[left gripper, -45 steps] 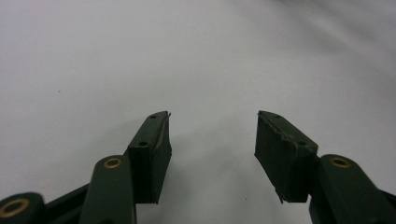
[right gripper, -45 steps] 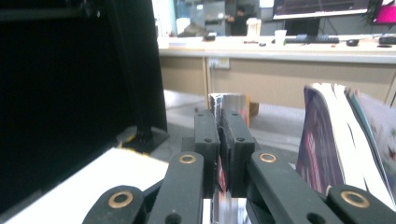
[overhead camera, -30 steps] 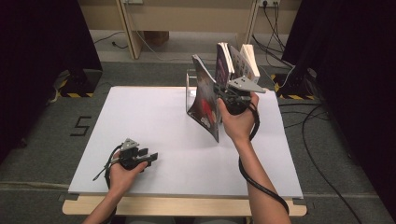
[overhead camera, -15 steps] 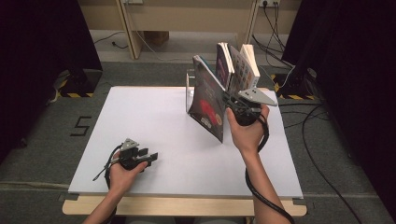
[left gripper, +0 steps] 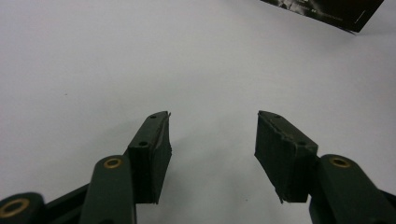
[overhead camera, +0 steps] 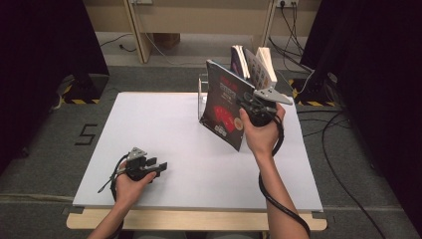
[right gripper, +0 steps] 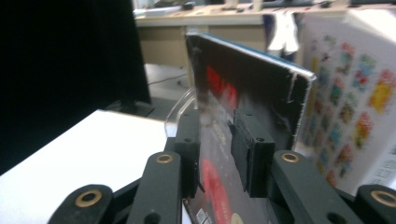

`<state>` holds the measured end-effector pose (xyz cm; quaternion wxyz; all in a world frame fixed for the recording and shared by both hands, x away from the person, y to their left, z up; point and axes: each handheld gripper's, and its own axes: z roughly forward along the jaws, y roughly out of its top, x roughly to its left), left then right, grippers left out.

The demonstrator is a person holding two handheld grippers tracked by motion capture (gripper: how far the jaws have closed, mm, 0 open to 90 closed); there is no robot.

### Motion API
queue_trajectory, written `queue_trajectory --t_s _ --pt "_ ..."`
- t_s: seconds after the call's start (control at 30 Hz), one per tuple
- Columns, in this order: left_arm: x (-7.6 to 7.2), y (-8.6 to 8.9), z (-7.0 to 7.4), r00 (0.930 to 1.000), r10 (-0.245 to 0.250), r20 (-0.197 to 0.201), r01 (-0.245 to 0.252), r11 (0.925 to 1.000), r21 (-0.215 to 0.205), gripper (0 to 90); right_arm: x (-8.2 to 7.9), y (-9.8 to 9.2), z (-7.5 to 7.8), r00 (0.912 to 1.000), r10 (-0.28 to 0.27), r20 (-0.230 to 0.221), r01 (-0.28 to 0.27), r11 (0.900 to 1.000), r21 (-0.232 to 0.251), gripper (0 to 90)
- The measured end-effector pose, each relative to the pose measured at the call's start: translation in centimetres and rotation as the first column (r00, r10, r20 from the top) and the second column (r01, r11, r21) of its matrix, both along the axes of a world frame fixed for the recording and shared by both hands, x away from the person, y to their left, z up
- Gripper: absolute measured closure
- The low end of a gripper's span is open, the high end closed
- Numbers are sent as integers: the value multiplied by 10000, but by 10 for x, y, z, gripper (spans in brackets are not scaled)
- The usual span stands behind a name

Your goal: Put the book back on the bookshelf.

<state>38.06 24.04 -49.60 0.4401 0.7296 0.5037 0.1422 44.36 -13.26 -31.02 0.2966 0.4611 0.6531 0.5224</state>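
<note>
White bench (overhead camera: 164,124) under the high view, carpet and dark curtains around it; at its far right edge a clear stand (overhead camera: 203,94) is holding two upright books (overhead camera: 256,67).

We are working on the dark-covered book with the red print (overhead camera: 224,107). It is standing tilted on the bench, its lower edge on the surface, its top leaning toward the stand and the books already shelved there. It is just beside them, not yet among them.

Our right claw (overhead camera: 247,105) is sitting at the book's near edge. In the right gripper view its jaws have just been opening: the book (right gripper: 243,93) is between them, the left pad close against the cover, the right pad (right gripper: 250,154) standing slightly off it. We judge this a release, the grip no longer pressing.

Our left claw (overhead camera: 158,167) is resting on the bench near the front edge, well apart from the book, jaws spread with nothing between them (left gripper: 212,149).

Progress, as judged: the book is brought to the stand and leaning, so the carry looks done. Left to do: backing the right claw off, and checking whether the book needs nudging upright against its neighbours.
</note>
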Motion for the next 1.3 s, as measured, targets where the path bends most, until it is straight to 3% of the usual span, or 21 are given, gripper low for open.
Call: queue_trajectory --t_s 0.2,0.3,0.43,0.6,0.73,0.93,1.03,1.2,1.3 --pt "0 -1 1 10000 -76 23 76 10000 10 443 -5 -13 9 9943 -812 692 794 9964 284 649" --pt "0 -1 0 10000 -58 27 58 10000 20 444 0 -21 11 9943 -859 630 844 9961 256 604" --pt "0 -2 -1 10000 -55 16 55 10000 -24 443 11 -24 9 9985 -538 72 538 9985 55 573" --pt "0 -1 -1 10000 -32 -11 32 10000 -14 444 25 -26 9 9996 -257 -119 259 9995 178 580" --pt "0 -2 -1 10000 -39 -18 39 10000 -20 444 32 -23 11 9992 -58 -396 58 10000 0 625" --pt "0 -2 -1 10000 -70 2 70 10000 -19 444 43 -16 14 9948 225 -998 -274 9985 -471 737" --pt "1 -2 -2 10000 -69 -10 69 10000 -26 444 47 -11 18 9865 585 -1527 -677 9962 -556 789" --pt "1 -2 -2 10000 -90 22 90 9999 -65 444 52 -1 26 9738 659 -2179 -883 9916 -949 860" --pt "1 -2 -1 10000 -33 5 33 10000 -24 444 50 6 29 9772 625 -2031 -829 9922 -935 865"
